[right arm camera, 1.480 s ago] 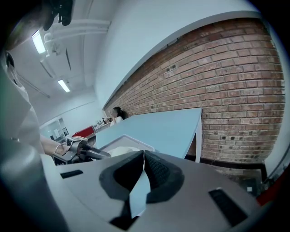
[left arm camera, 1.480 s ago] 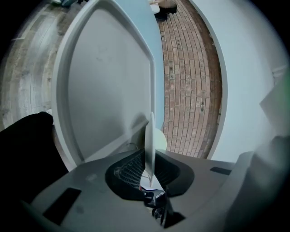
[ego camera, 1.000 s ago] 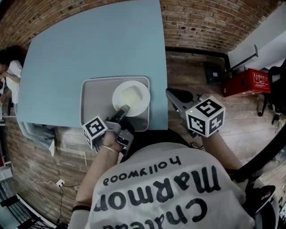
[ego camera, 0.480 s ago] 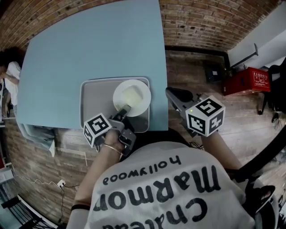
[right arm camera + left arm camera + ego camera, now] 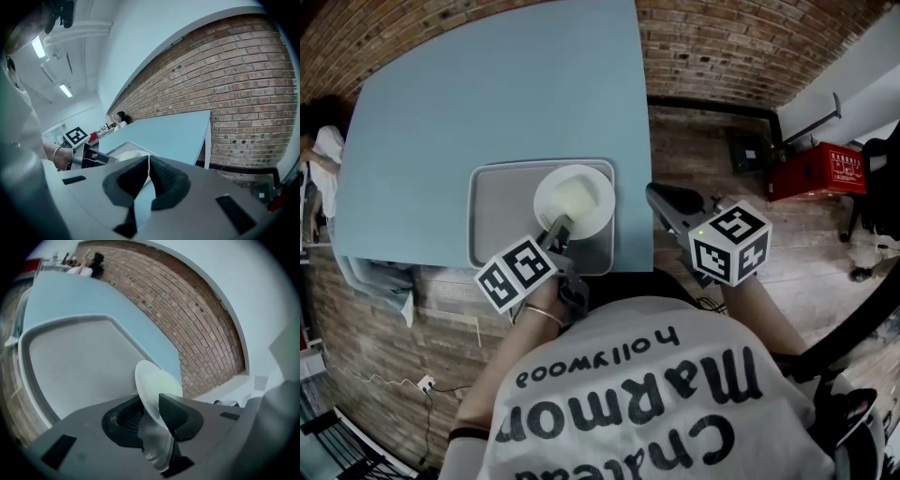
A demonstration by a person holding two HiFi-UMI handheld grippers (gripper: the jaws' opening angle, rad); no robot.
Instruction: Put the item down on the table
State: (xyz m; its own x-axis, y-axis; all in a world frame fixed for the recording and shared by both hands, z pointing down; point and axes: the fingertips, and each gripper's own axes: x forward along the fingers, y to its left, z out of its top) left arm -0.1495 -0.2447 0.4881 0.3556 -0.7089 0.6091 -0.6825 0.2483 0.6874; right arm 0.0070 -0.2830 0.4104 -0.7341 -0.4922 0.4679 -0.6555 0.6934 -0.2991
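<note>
plate [image 5: 574,200] lies in tray's [image 5: 497,216] far right corner.

Plate [image 5: 575,199] near rim hidden between jaws of just-opening left claw [image 5: 555,229], person [image 5: 317,152] cut off at left edge

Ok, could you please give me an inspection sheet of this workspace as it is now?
Surface: blue table, bare around the grey tray at its near edge.
Job's things: white plate on the tray.
Clutter: nothing seen.
Grippers: left claw has just been opening, plate's rim between its jaws; right claw shut, empty, beside the table's right edge.
Cables: white cable with a plug, down at the left.
Surroundings: brick wall, red box on the wooden floor, a person at the table's far left.
</note>
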